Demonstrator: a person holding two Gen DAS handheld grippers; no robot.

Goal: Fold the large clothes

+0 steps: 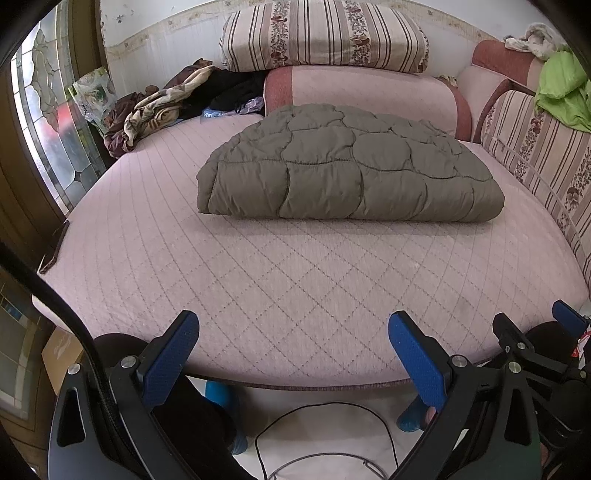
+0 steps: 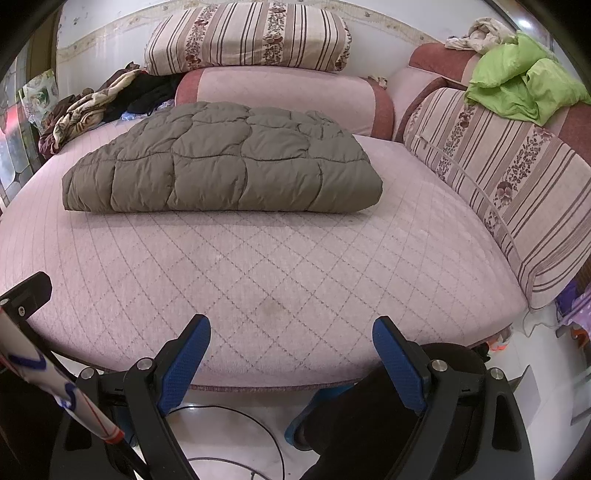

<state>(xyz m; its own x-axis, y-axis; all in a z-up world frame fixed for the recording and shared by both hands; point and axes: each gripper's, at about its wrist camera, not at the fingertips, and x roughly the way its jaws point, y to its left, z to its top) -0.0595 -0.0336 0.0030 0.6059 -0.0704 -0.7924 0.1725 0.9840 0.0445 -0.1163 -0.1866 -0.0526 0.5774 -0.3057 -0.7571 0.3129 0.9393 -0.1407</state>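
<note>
Fingers [image 1: 417, 362] on both my left gripper [image 1: 291, 354] and right gripper [image 2: 291, 356] spread wide, holding nothing, with the olive quilted jacket [image 1: 347, 166] folded on the bed [image 1: 258, 288] ahead.

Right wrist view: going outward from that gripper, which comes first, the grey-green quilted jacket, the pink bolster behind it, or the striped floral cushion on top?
From the right gripper, nearest first:
1. Folded grey-green quilted jacket, mid-bed, slightly left.
2. Pink bolster, directly behind the jacket, against the wall.
3. Striped floral cushion, stacked on the bolster, highest and farthest back.
</note>
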